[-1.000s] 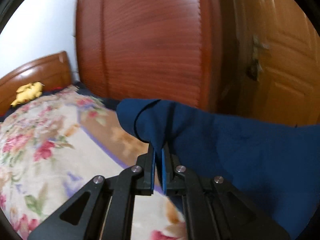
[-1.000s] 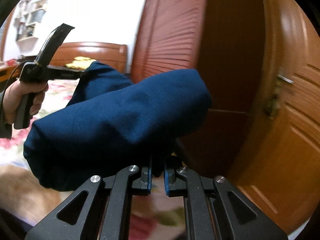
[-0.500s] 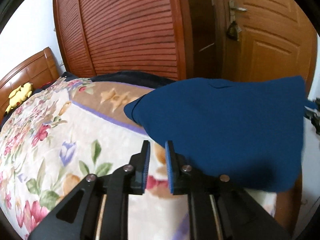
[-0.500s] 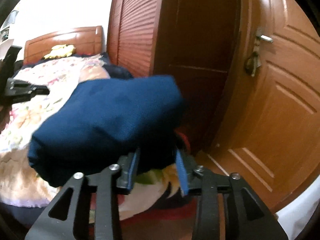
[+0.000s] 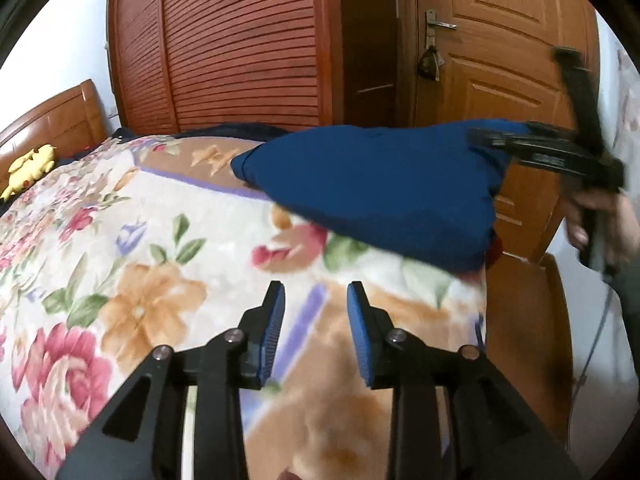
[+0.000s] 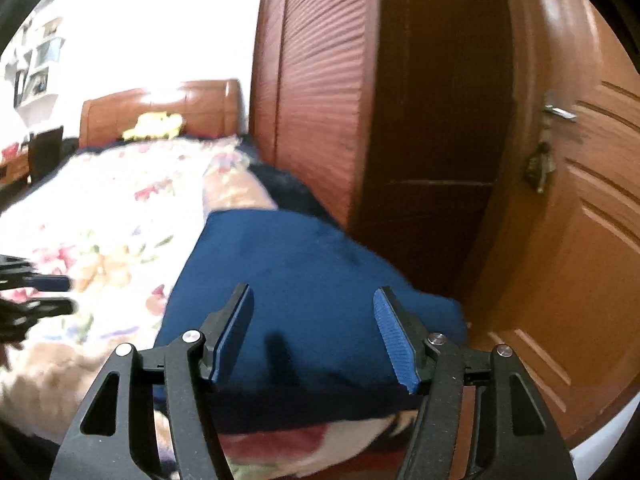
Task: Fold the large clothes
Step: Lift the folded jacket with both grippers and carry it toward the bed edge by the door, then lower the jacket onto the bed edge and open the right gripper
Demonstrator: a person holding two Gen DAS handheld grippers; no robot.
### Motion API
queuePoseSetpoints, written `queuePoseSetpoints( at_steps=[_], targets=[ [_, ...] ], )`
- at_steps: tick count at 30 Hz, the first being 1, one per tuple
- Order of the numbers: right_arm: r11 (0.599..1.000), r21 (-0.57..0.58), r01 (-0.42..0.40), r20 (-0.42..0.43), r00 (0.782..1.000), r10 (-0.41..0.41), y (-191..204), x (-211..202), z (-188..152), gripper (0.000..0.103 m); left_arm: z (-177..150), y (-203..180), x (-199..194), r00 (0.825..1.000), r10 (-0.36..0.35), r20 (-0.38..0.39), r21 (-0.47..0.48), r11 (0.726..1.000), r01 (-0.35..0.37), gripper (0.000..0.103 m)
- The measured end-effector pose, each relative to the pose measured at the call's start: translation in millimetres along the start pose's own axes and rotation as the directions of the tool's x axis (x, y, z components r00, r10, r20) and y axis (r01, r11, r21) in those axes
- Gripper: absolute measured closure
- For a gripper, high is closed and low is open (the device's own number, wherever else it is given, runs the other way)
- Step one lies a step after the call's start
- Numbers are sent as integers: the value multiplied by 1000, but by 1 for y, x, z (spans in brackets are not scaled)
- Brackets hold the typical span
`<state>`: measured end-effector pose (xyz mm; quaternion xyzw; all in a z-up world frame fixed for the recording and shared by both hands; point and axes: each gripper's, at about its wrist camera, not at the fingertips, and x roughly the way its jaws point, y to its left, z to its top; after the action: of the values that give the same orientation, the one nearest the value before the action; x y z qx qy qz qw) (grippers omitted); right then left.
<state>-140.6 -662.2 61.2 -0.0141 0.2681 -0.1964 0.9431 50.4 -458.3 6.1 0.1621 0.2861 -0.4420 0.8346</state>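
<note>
A folded dark blue garment lies on the floral bedspread near the bed's foot corner; it also shows in the right wrist view. My left gripper is open and empty, hovering over the bedspread short of the garment. My right gripper is open, its jaws spread just above the garment's near edge, holding nothing. In the left wrist view the right gripper appears at the garment's far right end, held by a hand.
A slatted wooden wardrobe and a wooden door stand close behind the bed's foot. A wooden headboard with a yellow plush toy is at the far end. The left gripper shows at left.
Both grippers let go of the blue garment and opened. The garment dropped from being held up to lying folded on the bedspread. The left gripper pulled back from it.
</note>
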Motion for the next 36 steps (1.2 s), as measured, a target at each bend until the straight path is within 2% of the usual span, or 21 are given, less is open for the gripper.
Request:
queuePoseSetpoints(
  at_steps=[4,6,8,17,20,25,30,36],
  targets=[
    [1000,18,13,-64,998,-11,-3,31,-14,39,-16,1,-24,999,33,11,-6,999,-33,70],
    [997,74,-21,-105,994,29,-12,44,-26,39,-23,1,-34,998,59,21,-2,998,-59,69],
    [992,117,-39,-98,994,51,-19,46,-33,39,-29,1,-39,997,77,11,-19,997,-77,68],
    [993,112,40,-81,996,-31,-10,19,-25,39,-52,-4,-81,989,150,10,-54,987,-149,67],
    [993,112,32,-39,999,-27,-7,4,-21,39,-56,-8,-98,985,171,21,-51,984,-170,67],
    [995,89,44,-27,999,-42,5,-8,-16,39,-63,-7,-122,981,191,35,-74,979,-188,65],
    [999,49,-6,-3,1000,6,42,-22,-8,39,-76,10,-145,971,233,54,-118,967,-226,63],
    [991,-17,-133,10,991,133,133,-27,4,33,-98,48,-169,957,282,62,-166,949,-269,61]
  ],
)
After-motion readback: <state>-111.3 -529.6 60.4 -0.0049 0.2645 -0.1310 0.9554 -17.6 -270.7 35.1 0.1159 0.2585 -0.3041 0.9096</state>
